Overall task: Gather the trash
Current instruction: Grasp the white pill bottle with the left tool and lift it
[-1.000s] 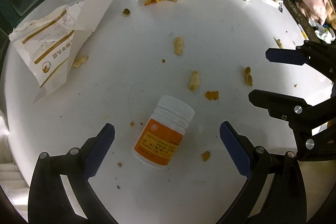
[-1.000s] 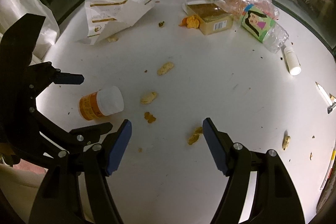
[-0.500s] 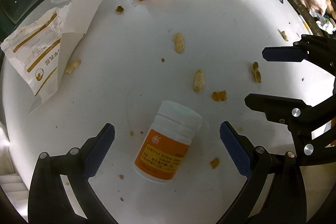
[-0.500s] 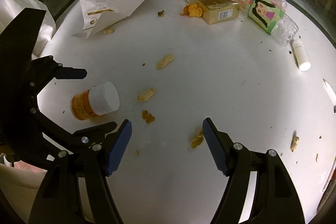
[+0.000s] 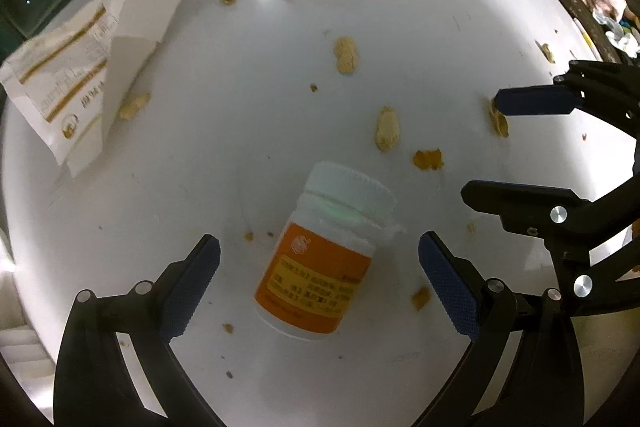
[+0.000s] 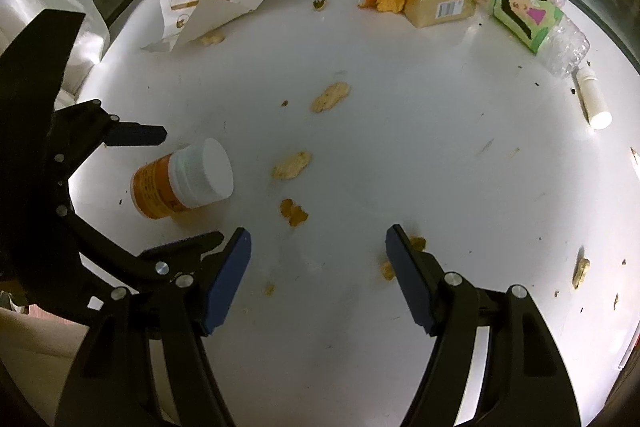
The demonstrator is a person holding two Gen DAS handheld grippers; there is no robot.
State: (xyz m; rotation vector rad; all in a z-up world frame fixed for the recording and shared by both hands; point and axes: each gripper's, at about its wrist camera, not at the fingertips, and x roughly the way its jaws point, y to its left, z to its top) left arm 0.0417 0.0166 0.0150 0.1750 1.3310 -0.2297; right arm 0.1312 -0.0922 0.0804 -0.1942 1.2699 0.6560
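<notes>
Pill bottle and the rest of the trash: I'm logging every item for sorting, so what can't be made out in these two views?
- Pill bottle: label print blurred in the left wrist view; mostly turned away in the right wrist view.
- Crushed plastic bottle: cut off by the top edge in the left wrist view.
- Peanut shell: partly behind the right claw pad in the left wrist view.
- Crumbs: too small to identify.

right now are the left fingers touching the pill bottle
Apart. The left wrist view shows bare white table on both sides between the fingers and the lying pill bottle.
</notes>
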